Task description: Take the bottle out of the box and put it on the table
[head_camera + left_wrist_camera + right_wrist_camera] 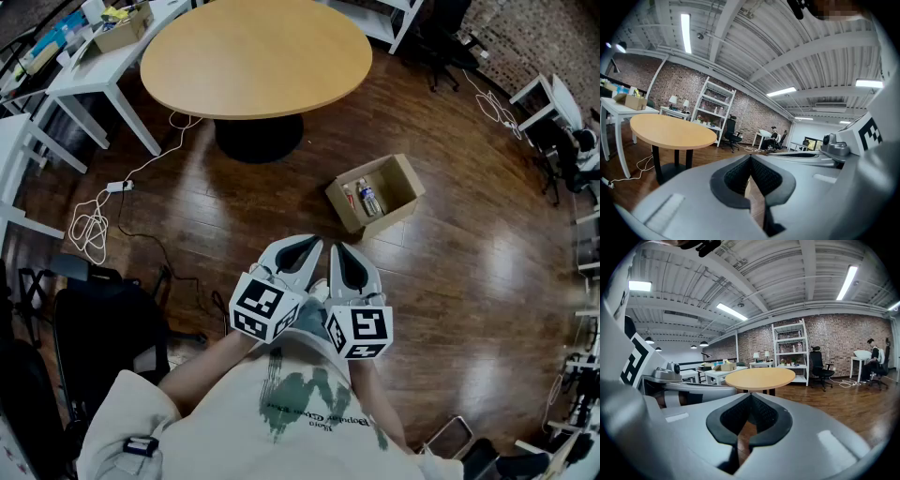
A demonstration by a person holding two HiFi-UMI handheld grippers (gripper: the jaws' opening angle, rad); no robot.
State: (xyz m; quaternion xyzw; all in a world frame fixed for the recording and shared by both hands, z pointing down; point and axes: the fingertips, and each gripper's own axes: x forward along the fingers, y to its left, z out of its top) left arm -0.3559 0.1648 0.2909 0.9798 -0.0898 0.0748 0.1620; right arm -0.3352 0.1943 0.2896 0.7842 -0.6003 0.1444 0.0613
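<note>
An open cardboard box [401, 183] stands on the wooden floor, ahead of me and to the right. Inside it lies a small clear bottle [369, 200] beside another small item. The round wooden table [255, 56] stands farther ahead; it also shows in the left gripper view [670, 131] and the right gripper view [761, 376]. I hold both grippers side by side close to my chest, well short of the box. The left gripper [312, 242] [750, 157] is shut with nothing in it. The right gripper [340, 247] [751, 395] is shut and empty too. Neither gripper view shows the bottle.
White desks [94, 66] with clutter stand at the far left, and a cable [94, 220] trails across the floor below them. A black chair [94, 337] is at my left. White shelves [790, 352], an office chair [819, 364] and a seated person [872, 357] line the brick wall.
</note>
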